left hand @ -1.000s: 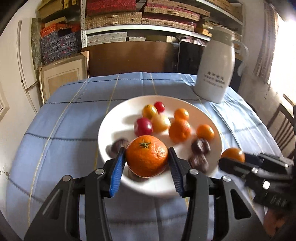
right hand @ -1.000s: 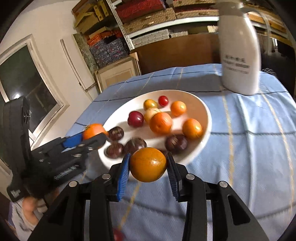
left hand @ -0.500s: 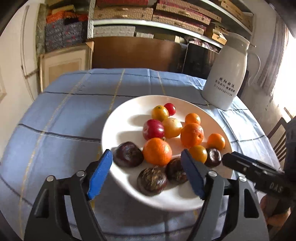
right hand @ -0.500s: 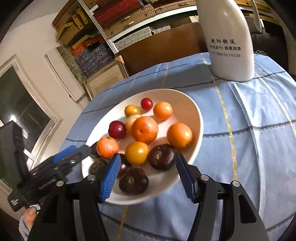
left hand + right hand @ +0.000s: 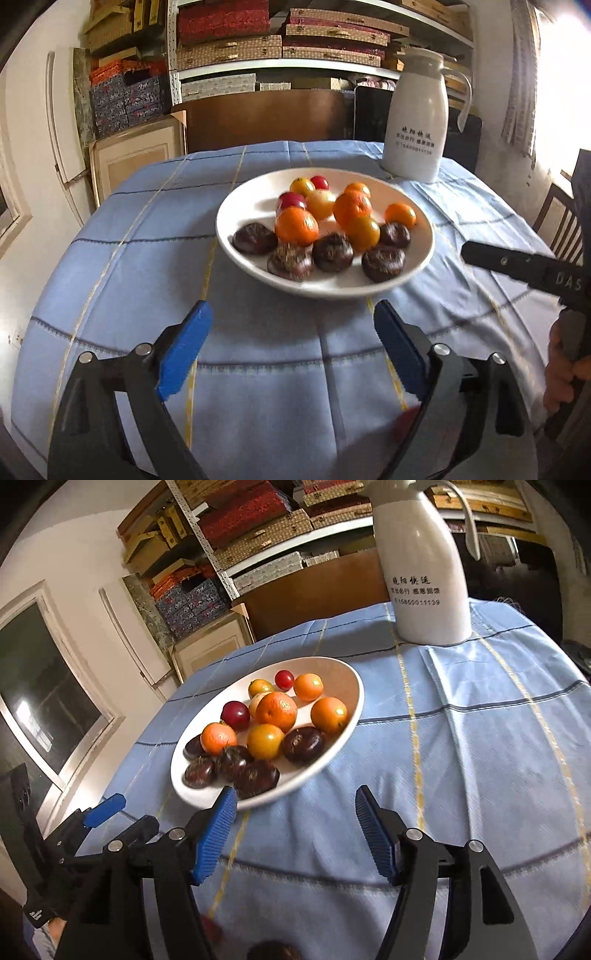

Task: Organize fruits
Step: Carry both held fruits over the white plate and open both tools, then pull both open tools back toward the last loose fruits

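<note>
A white plate (image 5: 236,206) (image 5: 347,681) on the blue checked tablecloth holds several oranges, dark brown fruits and small red and yellow ones. An orange (image 5: 296,226) (image 5: 218,738) and a yellow-orange fruit (image 5: 364,232) (image 5: 265,741) lie among them. My left gripper (image 5: 291,310) (image 5: 107,806) hovers over the cloth short of the plate's near rim, jaws opening, nothing between them. My right gripper (image 5: 295,794) (image 5: 517,266) sits at the plate's near edge, jaws also opening and empty.
A white thermos jug (image 5: 417,136) (image 5: 424,572) stands on the cloth behind the plate. Shelves of boxes fill the back wall. A wooden chair (image 5: 557,218) stands at the right. A small red thing (image 5: 210,928) lies on the cloth below my right gripper.
Both grippers let go of their fruit, which now lies on the plate. Both have pulled back from the plate toward the near table edge, jaws wider.
</note>
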`<state>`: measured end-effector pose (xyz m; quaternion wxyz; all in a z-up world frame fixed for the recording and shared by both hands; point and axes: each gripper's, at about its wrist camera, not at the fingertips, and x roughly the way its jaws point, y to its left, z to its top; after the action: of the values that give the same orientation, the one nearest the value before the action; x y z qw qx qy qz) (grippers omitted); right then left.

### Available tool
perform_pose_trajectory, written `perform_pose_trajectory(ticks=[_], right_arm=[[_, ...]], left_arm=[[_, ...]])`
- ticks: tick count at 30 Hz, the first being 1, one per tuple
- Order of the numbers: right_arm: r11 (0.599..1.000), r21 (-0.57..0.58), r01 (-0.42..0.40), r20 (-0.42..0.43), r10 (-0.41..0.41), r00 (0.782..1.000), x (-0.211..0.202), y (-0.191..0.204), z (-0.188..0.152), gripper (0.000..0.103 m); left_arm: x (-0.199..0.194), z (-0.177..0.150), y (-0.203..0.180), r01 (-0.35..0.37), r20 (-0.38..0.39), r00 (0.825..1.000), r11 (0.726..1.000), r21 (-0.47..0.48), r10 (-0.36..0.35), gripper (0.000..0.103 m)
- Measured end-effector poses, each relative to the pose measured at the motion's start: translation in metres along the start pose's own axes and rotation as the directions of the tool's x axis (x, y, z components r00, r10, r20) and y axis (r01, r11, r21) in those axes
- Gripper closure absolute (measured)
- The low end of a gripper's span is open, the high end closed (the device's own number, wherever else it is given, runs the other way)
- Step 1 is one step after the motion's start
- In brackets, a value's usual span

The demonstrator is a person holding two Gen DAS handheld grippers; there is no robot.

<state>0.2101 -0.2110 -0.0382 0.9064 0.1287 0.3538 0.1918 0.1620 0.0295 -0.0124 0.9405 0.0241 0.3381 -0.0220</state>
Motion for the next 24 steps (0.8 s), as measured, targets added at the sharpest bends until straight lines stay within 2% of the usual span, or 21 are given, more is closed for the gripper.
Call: perform_pose_trajectory(ticks=[4, 6, 9, 13, 18, 24], right_arm=[[0.999, -0.026, 0.02, 0.024, -0.019, 1.0, -0.017, 0.002, -0.015, 0.032], [0.999, -0.039, 0.033, 0.034, -0.032, 0.999, -0.024, 0.004, -0.022, 0.028], [0.995, -0.071, 0.065, 0.041, -0.063, 0.997, -0.034, 0.009, -0.039, 0.023], [0.984, -0.135, 0.113, 0.064, -0.106, 0.992, -0.046, 0.019, -0.059, 0.016], [0.992, -0.101, 0.082, 0.093, -0.072, 0.993, -0.06, 0.014, -0.064, 0.012], [0.997, -0.051, 0.065, 0.051, -0.062, 0.997, -0.055, 0.006, -0.065, 0.012]], left_arm=[[-0.008, -0.017, -0.009, -0.04, -0.007, 0.999, 0.999, 0.032, 0.041, 0.015], [-0.015, -0.023, -0.014, -0.053, 0.006, 0.999, 0.997, 0.046, 0.053, 0.007], [-0.025, -0.028, -0.02, -0.087, 0.031, 0.996, 0.994, 0.059, 0.086, 0.006], [-0.037, -0.037, -0.026, -0.078, 0.037, 0.996, 0.996, 0.053, 0.076, 0.005], [-0.049, -0.046, -0.033, -0.082, 0.054, 0.995, 0.995, 0.059, 0.079, 0.005], [-0.048, -0.047, -0.024, -0.07, 0.034, 0.997, 0.998, 0.009, 0.069, 0.005]])
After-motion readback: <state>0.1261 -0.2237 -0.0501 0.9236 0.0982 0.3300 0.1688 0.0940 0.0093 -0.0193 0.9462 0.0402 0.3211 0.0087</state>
